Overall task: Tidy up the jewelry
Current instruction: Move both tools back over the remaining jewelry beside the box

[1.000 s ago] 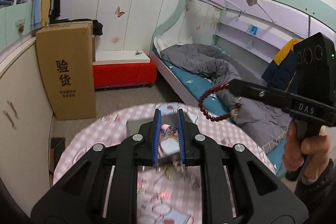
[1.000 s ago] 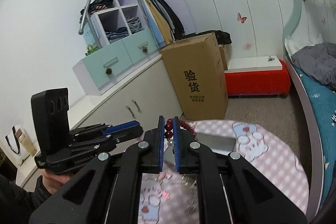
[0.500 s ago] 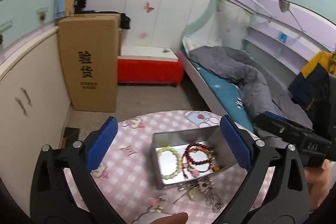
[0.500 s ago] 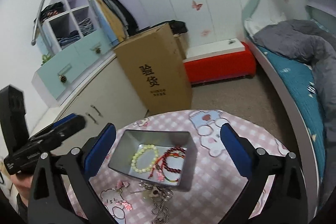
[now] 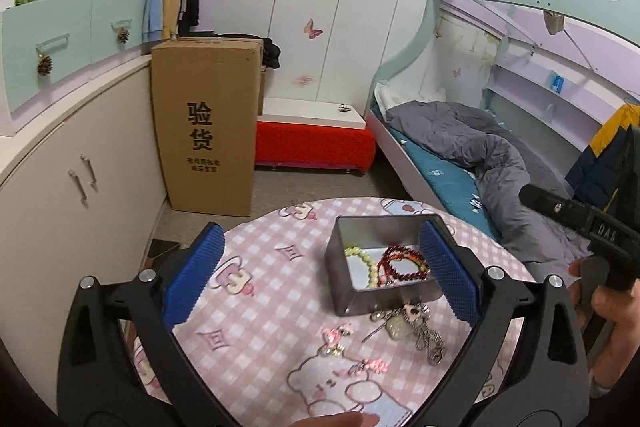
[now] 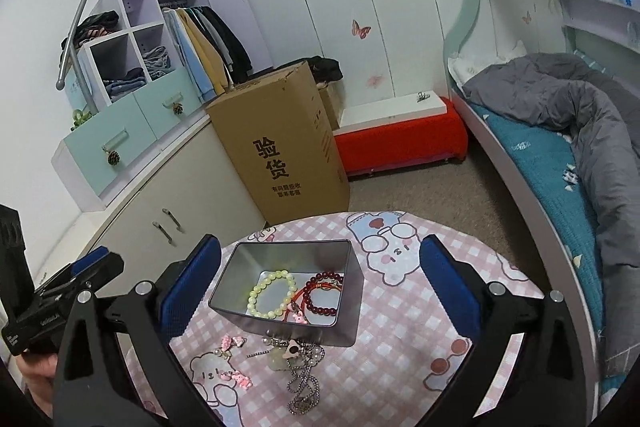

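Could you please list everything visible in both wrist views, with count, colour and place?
table: one, pink checked cloth with bears, foreground
tin box: one, grey metal, open, on the table
pale bracelet: one, yellow-green beads, inside the box
dark red bracelets: a tangle, count unclear, inside the box
necklace pile: silver chains with pendants, on the cloth in front of the box
pink hair clips: a few, left of the necklaces
cardboard box: one, brown, on the floor by the cabinet
red bench: one, against the wall
bed: one, teal sheet, grey duvet
left tongs: open
right tongs: open
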`<state>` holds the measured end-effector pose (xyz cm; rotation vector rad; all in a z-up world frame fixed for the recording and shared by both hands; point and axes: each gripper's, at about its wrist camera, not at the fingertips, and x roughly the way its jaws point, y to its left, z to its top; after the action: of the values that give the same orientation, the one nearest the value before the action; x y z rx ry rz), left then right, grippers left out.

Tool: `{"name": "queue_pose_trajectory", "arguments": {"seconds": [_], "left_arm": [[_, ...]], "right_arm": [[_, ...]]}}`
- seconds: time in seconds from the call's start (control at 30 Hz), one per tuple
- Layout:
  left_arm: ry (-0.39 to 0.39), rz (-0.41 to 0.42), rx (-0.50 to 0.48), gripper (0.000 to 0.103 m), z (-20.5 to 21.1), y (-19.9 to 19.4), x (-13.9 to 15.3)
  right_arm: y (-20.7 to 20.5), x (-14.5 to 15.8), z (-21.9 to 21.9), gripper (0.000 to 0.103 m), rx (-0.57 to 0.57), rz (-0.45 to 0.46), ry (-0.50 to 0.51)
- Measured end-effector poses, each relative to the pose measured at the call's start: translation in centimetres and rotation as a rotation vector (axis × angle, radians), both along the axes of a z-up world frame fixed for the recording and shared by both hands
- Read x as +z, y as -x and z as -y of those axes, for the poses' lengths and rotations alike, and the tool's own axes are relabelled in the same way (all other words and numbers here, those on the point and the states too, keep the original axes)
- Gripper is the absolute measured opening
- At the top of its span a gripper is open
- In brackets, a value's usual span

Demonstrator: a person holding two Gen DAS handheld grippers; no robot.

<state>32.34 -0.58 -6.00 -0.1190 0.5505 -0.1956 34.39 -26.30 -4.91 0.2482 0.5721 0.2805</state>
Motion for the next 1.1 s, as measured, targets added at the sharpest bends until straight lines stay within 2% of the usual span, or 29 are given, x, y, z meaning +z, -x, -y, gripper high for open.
{"name": "queue_pose_trajectory", "arguments": {"seconds": [0.4, 0.57, 0.77, 0.87, 0.93, 1.1], "left_arm": [[-0.059, 0.013, 0.0, 0.096, -0.6, 4.0, -0.9], [-0.068, -0.013, -0.002, 0.096, -0.7, 5.1, -2.4], [-0.081, -0.062, -0.017, 0.096, -0.1, 6.0, -5.0], [-0.094, -0.095, -0.025, 0.096, 0.2, 6.1, -6.4], [-0.094, -0.112, -0.03, 0.096, 0.4, 6.3, -7.1], [-0.105, -0.135, -0.041, 0.096, 0.9, 6.3, -8.0]], "right_arm": [[3.4, -0.1, -0.7, 0.096, -0.011, 0.021, 0.065], [5.1, -2.8, -1.3, 0.096, 0.006, -0.036, 0.103], [6.3, -9.1, -3.1, 0.096, 0.06, -0.182, 0.144], [6.3, -11.0, -4.3, 0.095, 0.088, -0.221, 0.177], [6.1, -11.9, -4.9, 0.091, 0.099, -0.238, 0.187], [5.1, -13.2, -5.7, 0.068, 0.124, -0.269, 0.192]]}}
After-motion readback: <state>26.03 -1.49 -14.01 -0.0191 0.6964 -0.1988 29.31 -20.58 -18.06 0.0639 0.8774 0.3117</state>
